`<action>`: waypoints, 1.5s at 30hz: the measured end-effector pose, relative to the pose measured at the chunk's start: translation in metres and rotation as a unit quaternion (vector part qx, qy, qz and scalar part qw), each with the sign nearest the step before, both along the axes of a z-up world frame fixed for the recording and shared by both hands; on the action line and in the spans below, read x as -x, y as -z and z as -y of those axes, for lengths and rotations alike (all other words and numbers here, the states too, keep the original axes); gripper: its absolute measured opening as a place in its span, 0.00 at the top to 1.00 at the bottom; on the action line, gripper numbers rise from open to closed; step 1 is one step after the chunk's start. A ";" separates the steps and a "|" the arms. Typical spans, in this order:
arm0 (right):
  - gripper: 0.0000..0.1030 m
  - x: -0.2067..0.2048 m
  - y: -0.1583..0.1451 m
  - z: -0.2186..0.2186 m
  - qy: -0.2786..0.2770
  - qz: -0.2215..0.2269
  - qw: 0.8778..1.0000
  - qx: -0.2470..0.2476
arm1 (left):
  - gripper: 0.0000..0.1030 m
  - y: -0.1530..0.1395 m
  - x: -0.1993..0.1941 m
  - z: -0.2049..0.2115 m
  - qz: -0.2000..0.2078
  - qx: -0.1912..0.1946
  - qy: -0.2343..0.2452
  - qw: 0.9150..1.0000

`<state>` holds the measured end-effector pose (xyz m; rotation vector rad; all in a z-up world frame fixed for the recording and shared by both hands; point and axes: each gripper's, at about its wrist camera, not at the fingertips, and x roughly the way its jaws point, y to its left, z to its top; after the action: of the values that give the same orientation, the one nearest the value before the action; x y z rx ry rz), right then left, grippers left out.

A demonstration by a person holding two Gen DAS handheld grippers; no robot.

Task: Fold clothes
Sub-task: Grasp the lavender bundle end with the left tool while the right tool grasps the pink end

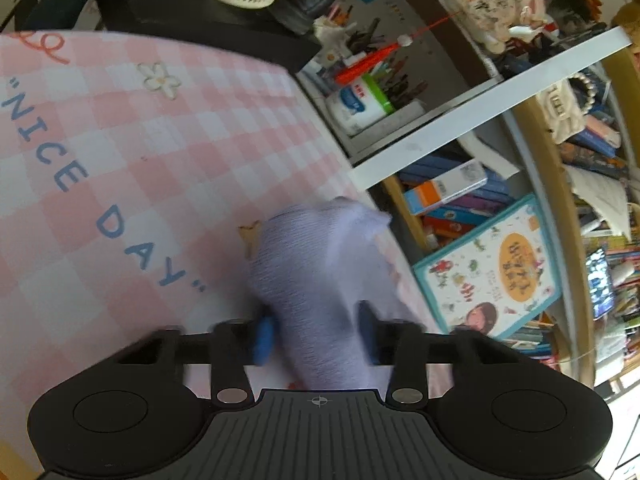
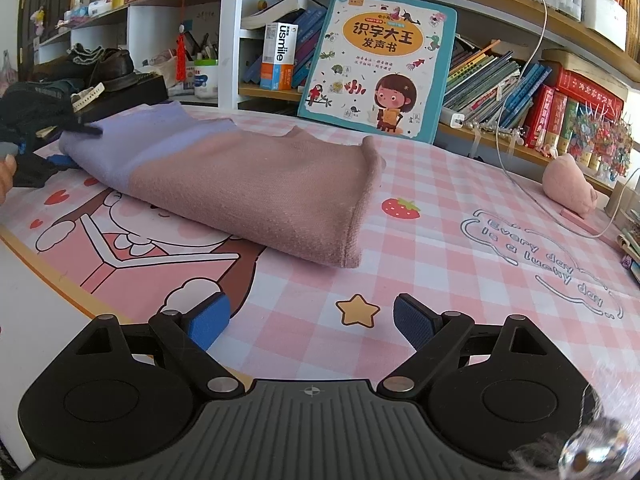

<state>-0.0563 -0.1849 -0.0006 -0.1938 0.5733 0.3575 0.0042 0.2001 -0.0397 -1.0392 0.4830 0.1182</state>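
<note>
Sweater (image 2: 240, 184), pink with a lilac end, lies flat in a doubled slab on the pink checked tablecloth (image 2: 460, 216); the left gripper (image 1: 316, 332) pinches its lilac cloth (image 1: 316, 264), seemingly to carry a fold, while the right gripper (image 2: 308, 322) hovers spread and empty.

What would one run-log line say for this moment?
left gripper: shut on lilac cloth | right gripper: open, empty | garment: folded on mat
</note>
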 end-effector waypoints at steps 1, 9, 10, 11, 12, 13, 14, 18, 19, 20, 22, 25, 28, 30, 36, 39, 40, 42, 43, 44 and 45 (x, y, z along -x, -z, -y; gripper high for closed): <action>0.14 0.000 0.000 0.000 0.000 0.000 1.000 0.001 | 0.79 0.003 0.002 -0.004 0.005 0.011 0.002 1.000; 0.14 -0.002 -0.001 -0.004 -0.012 0.002 1.000 -0.004 | 0.88 0.003 0.021 -0.031 0.023 0.016 -0.005 1.000; 0.14 -0.002 -0.001 -0.006 -0.014 0.004 1.000 -0.006 | 0.88 0.000 0.025 -0.035 0.025 0.008 -0.012 1.000; 0.14 -0.003 -0.002 -0.007 -0.017 0.006 1.000 -0.010 | 0.88 -0.003 0.029 -0.040 0.025 0.002 -0.018 1.000; 0.14 -0.004 -0.004 -0.009 -0.022 0.009 1.000 -0.014 | 0.88 -0.005 0.032 -0.044 0.024 -0.004 -0.023 0.999; 0.14 -0.005 -0.006 -0.011 -0.025 0.012 0.999 -0.018 | 0.88 -0.007 0.036 -0.049 0.024 -0.010 -0.028 0.999; 0.14 -0.006 -0.009 -0.012 -0.029 0.015 0.999 -0.024 | 0.88 -0.008 0.038 -0.051 0.022 -0.013 -0.027 0.999; 0.14 -0.015 -0.024 -0.015 -0.046 0.025 0.998 -0.045 | 0.86 -0.007 0.040 -0.057 0.012 -0.019 -0.017 1.000; 0.14 -0.018 -0.028 -0.014 -0.048 0.029 0.997 -0.052 | 0.83 -0.005 0.040 -0.057 0.009 -0.019 -0.017 1.000; 0.14 -0.021 -0.033 -0.013 -0.050 0.032 0.996 -0.059 | 0.82 -0.004 0.040 -0.057 0.006 -0.019 -0.016 1.000; 0.14 -0.028 -0.041 -0.011 -0.053 0.037 0.995 -0.074 | 0.78 -0.002 0.039 -0.056 0.006 -0.020 -0.018 1.000; 0.16 -0.043 -0.045 -0.009 -0.057 0.030 0.993 -0.094 | 0.77 -0.004 0.038 -0.053 0.004 -0.035 -0.016 0.999; 0.32 -0.061 -0.040 -0.009 -0.053 0.004 0.994 -0.098 | 0.76 -0.004 0.039 -0.051 0.005 -0.042 -0.015 0.999; 0.54 -0.072 -0.035 -0.010 -0.046 -0.010 0.994 -0.095 | 0.73 -0.005 0.038 -0.052 0.006 -0.037 -0.017 0.999; 0.77 -0.091 -0.016 -0.016 -0.049 -0.041 0.994 -0.091 | 0.71 -0.007 0.035 -0.049 0.011 -0.049 -0.008 0.999; 0.77 -0.093 -0.012 -0.014 -0.047 -0.046 0.993 -0.101 | 0.71 -0.007 0.034 -0.046 0.011 -0.063 -0.004 0.998; 0.77 -0.094 -0.011 -0.012 -0.046 -0.048 0.992 -0.105 | 0.72 -0.008 0.033 -0.046 0.011 -0.068 -0.003 0.998; 0.77 -0.094 -0.008 -0.010 -0.045 -0.055 0.992 -0.108 | 0.75 -0.008 0.033 -0.044 0.012 -0.075 -0.002 0.997; 0.77 -0.094 -0.007 -0.008 -0.044 -0.056 0.991 -0.110 | 0.76 -0.008 0.033 -0.044 0.013 -0.077 -0.002 0.997; 0.77 -0.095 -0.006 -0.007 -0.044 -0.057 0.991 -0.112 | 0.78 -0.009 0.033 -0.043 0.017 -0.082 -0.001 0.996; 0.77 -0.095 -0.006 -0.006 -0.044 -0.058 0.991 -0.115 | 0.82 -0.012 0.033 -0.041 0.021 -0.089 0.001 0.996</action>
<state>0.0388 -0.1784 0.0054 0.0248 0.6346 0.5197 -0.0289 0.2410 -0.0278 -0.8648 0.4274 0.1348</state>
